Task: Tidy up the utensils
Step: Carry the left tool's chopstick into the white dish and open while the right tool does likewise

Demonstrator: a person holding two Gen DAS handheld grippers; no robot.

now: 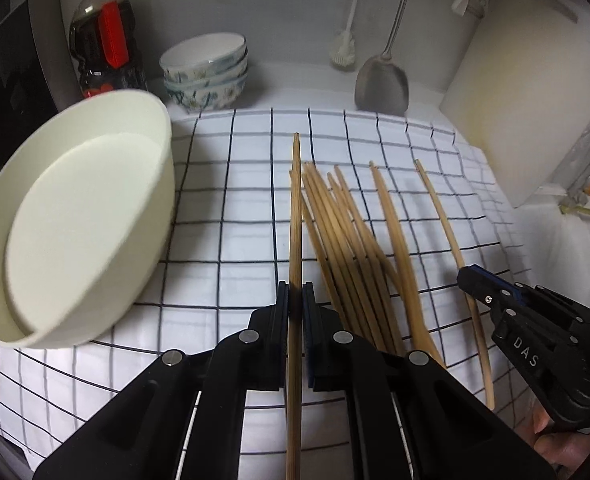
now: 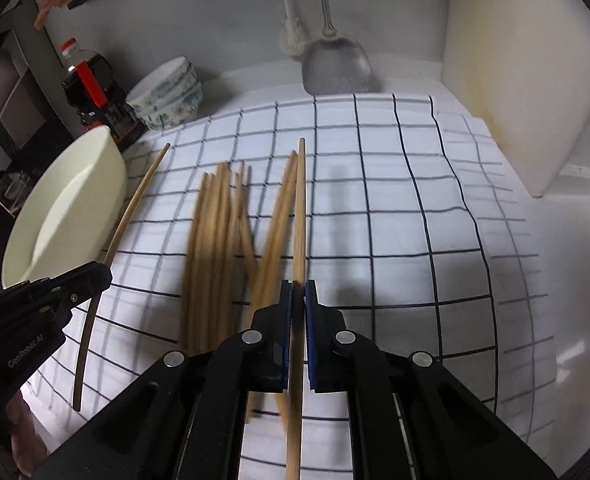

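Note:
In the left wrist view my left gripper point(image 1: 295, 292) is shut on one bamboo chopstick point(image 1: 295, 208), held above the checked cloth point(image 1: 231, 240). Several loose chopsticks point(image 1: 343, 240) lie just to its right. Further right, the right gripper point(image 1: 471, 278) pinches another chopstick point(image 1: 443, 216). In the right wrist view my right gripper point(image 2: 298, 290) is shut on that chopstick point(image 2: 301, 208), which points away from me. The pile of chopsticks point(image 2: 215, 240) lies to its left. Beyond the pile, the left gripper point(image 2: 99, 276) holds its chopstick point(image 2: 135, 204). A cream round tub point(image 1: 75, 220) point(image 2: 67, 208) stands at the cloth's left.
Behind the cloth are stacked patterned bowls point(image 1: 205, 72), a dark sauce bottle point(image 1: 103, 40), a metal spatula point(image 1: 381, 84) and a white brush point(image 1: 345, 48) against the wall. A pale cutting board point(image 1: 527, 100) leans at the right. A person's hand point(image 1: 563, 444) shows at the lower right.

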